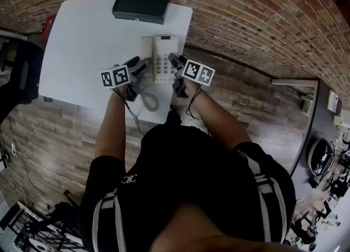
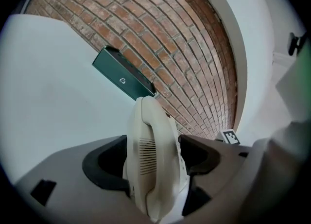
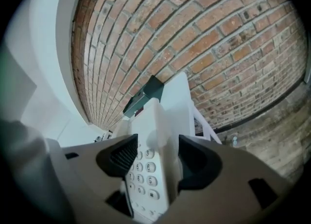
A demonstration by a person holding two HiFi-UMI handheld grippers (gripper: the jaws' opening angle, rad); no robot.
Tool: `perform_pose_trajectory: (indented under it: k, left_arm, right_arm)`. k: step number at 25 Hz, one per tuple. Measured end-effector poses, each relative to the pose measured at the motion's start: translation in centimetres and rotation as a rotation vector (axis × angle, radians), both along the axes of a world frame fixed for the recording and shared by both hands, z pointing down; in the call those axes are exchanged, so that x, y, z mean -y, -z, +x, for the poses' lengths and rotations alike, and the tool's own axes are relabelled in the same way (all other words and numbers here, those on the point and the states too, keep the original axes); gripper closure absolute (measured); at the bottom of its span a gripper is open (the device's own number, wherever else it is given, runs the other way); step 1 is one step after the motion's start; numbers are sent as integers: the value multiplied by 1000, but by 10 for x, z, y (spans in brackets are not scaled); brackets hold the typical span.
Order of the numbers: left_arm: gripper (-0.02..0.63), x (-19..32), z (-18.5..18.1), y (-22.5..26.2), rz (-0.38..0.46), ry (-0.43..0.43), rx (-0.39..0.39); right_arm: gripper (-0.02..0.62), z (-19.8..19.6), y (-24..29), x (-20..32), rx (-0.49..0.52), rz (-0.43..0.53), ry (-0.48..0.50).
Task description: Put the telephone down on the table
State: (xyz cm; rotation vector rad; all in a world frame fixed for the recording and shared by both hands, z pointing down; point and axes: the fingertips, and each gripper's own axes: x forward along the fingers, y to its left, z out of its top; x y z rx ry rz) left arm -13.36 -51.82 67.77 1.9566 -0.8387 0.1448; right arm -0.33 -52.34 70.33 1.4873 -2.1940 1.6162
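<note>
Black-shirted person (image 1: 186,191) fills the foreground of the head view, both arms reaching toward 12 o'clock to the phone (image 1: 160,59). It appears to lie flat on the table (image 1: 82,43), close to the near edge and the right side. At the phone's 9 o'clock, the left hand-held gripper (image 2: 155,162) has its jaws wide with the handset (image 2: 151,121) between them. The pads seemingly do not squeeze it, which reads as letting go. From 3 o'clock the right hand-held gripper (image 3: 153,160) clamps the keypad body, probably steadying the base so both parts settle together. A dark box (image 1: 141,6) sits at the phone's 12 o'clock, apart from it. The cord (image 1: 149,101) loops at 6 o'clock between the arms, near the table edge, and could snag a withdrawing gripper.
</note>
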Motion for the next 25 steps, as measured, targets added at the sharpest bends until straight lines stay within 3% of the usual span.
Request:
perform_pose_trajectory:
  k: [4,5,7,8,9,15,19,25]
  left_arm:
    - [281,-5,-15,23,112,63,107]
    - [324,-6,-21,30,144,90,140]
    - [509,-8,-35,46,219,158,220]
    - [572,-8,-41,55,258,192,258]
    - [589,-10,-45,65,294,222,286]
    - [603,-30,-44,151,528,315,397]
    - [603,-52,-40,219,663,405,406]
    - [603,-95,-30,277,778,476,476]
  right_arm:
    - [374,10,31,3,-55,126,1]
    - [377,11,42,3,-56,163,7]
    - [510,11,67,3,-66,247,29]
    - [538,10,79,2,-88,295,41]
    - [571,11,92,1,-121,345,50]
    - [597,15,170,-15,-334,621,61]
    - [597,12,231,-33,-436,795,54]
    - [597,20,288,-66,-431,900,23]
